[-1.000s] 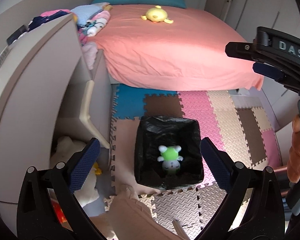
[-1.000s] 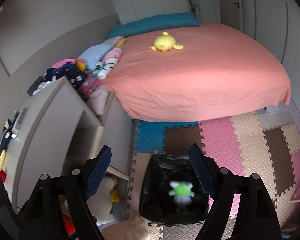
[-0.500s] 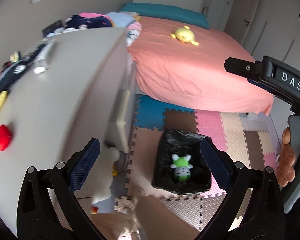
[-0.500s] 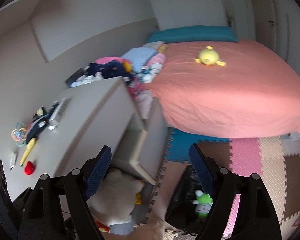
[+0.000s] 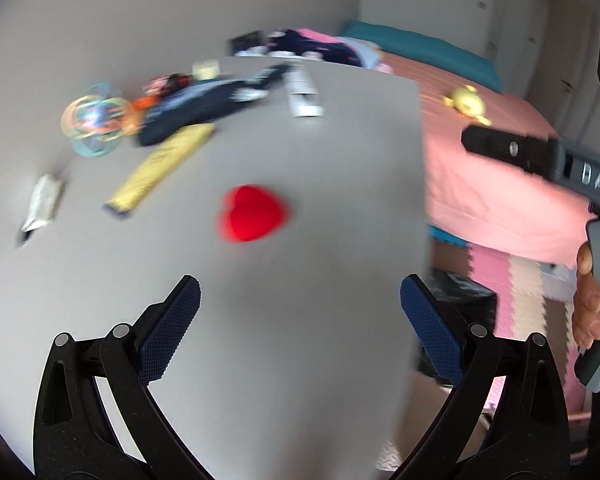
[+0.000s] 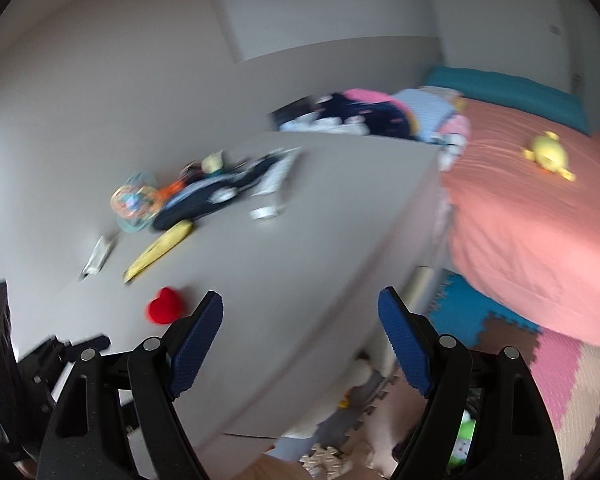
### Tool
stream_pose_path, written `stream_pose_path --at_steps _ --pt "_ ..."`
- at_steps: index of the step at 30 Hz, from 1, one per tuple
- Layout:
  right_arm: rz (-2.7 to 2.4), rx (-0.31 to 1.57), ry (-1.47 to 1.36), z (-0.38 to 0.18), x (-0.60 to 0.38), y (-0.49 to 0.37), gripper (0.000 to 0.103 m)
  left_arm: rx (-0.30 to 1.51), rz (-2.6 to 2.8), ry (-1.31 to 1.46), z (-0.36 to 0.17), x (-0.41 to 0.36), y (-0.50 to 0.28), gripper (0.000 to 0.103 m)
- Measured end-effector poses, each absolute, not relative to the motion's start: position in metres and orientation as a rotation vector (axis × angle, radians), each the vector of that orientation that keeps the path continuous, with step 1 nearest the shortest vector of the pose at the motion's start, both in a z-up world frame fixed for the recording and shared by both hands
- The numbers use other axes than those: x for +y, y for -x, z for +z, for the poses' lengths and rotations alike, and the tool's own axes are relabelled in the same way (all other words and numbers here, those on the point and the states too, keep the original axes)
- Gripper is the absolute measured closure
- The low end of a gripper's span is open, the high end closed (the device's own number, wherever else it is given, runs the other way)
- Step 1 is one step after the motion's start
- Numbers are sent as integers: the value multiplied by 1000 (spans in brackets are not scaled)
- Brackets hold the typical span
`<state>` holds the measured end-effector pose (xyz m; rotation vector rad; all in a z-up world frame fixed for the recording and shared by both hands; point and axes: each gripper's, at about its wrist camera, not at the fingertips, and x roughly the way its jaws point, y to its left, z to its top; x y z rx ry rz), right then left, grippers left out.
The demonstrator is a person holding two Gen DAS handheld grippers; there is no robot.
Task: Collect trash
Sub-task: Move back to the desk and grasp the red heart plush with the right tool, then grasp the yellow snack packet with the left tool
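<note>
While both sets of tongs, left tongs (image 5: pixel 300 300) and right tongs (image 6: pixel 300 316), gape wide with nothing between them, we eye the yellow wrapper (image 5: pixel 160 170) at left of centre on the worktop (image 5: pixel 300 360): probably light, crinkly and slippery, best pinched across its middle, lying well beyond our tips.

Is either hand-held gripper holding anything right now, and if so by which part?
Nothing is held. The left hand-held gripper and right hand-held gripper both stand open and empty.
</note>
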<state>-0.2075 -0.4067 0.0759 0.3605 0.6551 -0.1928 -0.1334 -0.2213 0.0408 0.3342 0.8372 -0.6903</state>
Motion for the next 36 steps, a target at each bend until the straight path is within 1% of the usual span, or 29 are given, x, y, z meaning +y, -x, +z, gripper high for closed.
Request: stream_pose_path --at_steps 4,8,13,14,16,20,22,30,36 --pt "-103 702 -287 63 -357 169 23 826 -608 -298 39 -181 107 6" --pt "-46 749 -211 51 -320 140 23 815 -549 -274 37 -157 84 6" --pt "-32 797 -164 39 -301 115 23 779 -529 -256 36 -136 65 6" --pt "-31 810 -160 37 -298 110 24 786 -534 -244 36 -131 60 6" --pt "-27 829 -153 32 -294 103 32 810 -541 -185 34 -123 50 6" --pt "-28 860 -149 25 -292 91 42 829 -525 -81 32 -114 32 6" --pt "-28 860 -144 23 -293 86 54 837 -508 -63 31 -115 21 6" --pt "-51 793 -228 34 -317 89 54 811 -568 -151 33 -151 -8 6" --pt "-61 772 -283 42 -339 100 54 828 -565 -278 17 -200 -41 6"
